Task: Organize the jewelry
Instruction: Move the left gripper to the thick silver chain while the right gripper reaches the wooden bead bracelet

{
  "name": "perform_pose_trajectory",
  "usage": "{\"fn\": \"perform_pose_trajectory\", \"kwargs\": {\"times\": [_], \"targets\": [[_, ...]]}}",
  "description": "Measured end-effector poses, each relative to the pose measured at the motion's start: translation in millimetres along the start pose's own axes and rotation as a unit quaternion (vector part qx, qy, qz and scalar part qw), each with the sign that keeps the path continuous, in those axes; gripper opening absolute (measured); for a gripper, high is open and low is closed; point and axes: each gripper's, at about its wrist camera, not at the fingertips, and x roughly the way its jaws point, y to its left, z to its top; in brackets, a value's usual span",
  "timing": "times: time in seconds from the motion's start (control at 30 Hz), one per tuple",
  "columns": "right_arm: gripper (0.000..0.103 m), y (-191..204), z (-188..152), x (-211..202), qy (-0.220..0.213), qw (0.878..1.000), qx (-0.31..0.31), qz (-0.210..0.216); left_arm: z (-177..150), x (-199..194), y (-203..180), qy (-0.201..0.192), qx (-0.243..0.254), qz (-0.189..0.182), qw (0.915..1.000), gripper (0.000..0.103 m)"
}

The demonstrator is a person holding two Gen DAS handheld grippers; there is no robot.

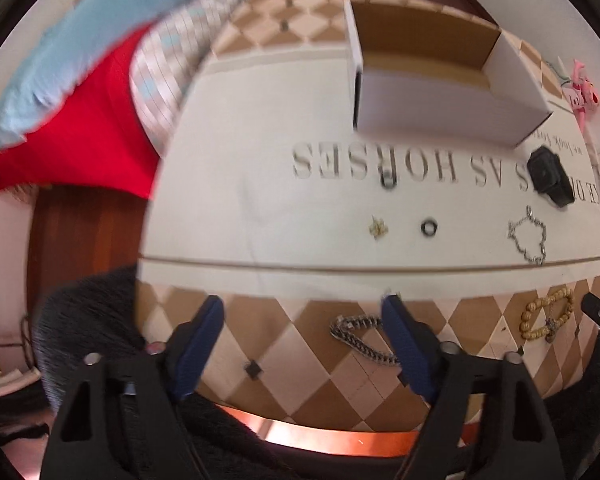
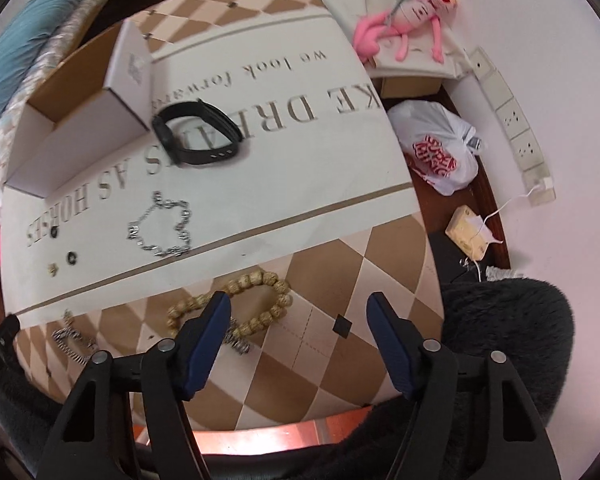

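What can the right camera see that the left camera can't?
Only the right wrist view shows the white plastic bag on the floor and the whole pink plush toy. Only the left wrist view shows the red cloth. Both show the open white box, black watch, silver chain and bead bracelet.

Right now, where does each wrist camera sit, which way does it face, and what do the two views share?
Left wrist: behind the open left gripper, low at the table's near edge, facing the white box; own blue fingers show.
Right wrist: behind the open right gripper, further right, facing the beaded bracelet and black watch; own fingers only.
Shared: box, watch, silver chain, beaded bracelet, rings.
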Motion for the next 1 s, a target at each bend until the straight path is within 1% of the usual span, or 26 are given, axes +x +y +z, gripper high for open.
{"fn": "perform_pose_trajectory", "kwargs": {"times": [0.1,0.27,0.33,0.4,0.47,0.6,0.77,0.8,0.83,0.87,0.93,1.0], "targets": [[0.067,-2.0,0.8,9.3,0.005,1.000,0.007,0.000,-4.1,16.2,0.7,0.016,0.002,-0.024,0.9996,0.074],[0.063,-3.4,-2.0,20.2,0.008,1.000,0.016,-0.001,-9.5,30.6,2.6,0.028,0.004,-0.042,0.9987,0.074],[0.060,-3.8,-2.1,24.6,0.009,1.000,0.019,0.000,-10.1,34.7,2.7,0.033,0.005,-0.045,0.9984,0.074],[0.054,-5.8,-2.6,29.2,0.011,1.000,0.026,0.008,-9.3,39.5,1.7,0.036,0.007,-0.053,0.9979,0.074],[0.051,-6.9,-4.0,32.9,0.013,0.999,0.030,0.012,-8.0,44.8,0.0,0.039,0.012,-0.056,0.9976,0.074],[0.046,-7.2,-10.3,34.3,0.003,0.999,0.031,0.014,-6.0,54.6,-2.0,0.047,0.017,-0.057,0.9971,0.074],[0.041,-11.1,-8.7,35.7,0.006,0.999,0.033,0.018,-12.6,53.5,-5.1,0.043,0.020,-0.059,0.9971,0.065],[0.041,-11.3,-8.2,35.0,0.007,0.999,0.033,0.019,-12.8,52.7,-5.8,0.039,0.023,-0.055,0.9974,0.058],[0.040,-10.7,-8.4,34.2,0.008,0.999,0.034,0.018,-16.7,51.6,-6.6,0.034,0.027,-0.052,0.9977,0.049],[0.040,-10.2,-8.4,33.3,0.009,0.999,0.035,0.018,-17.8,50.1,-8.6,0.031,0.029,-0.053,0.9977,0.043],[0.040,-11.0,-9.7,32.9,0.010,0.999,0.038,0.020,-18.3,49.0,-9.1,0.027,0.034,-0.053,0.9977,0.020],[0.040,-11.4,-9.9,32.6,0.009,0.999,0.040,0.020,-19.2,49.0,-9.2,0.027,0.036,-0.058,0.9973,0.010]]}}
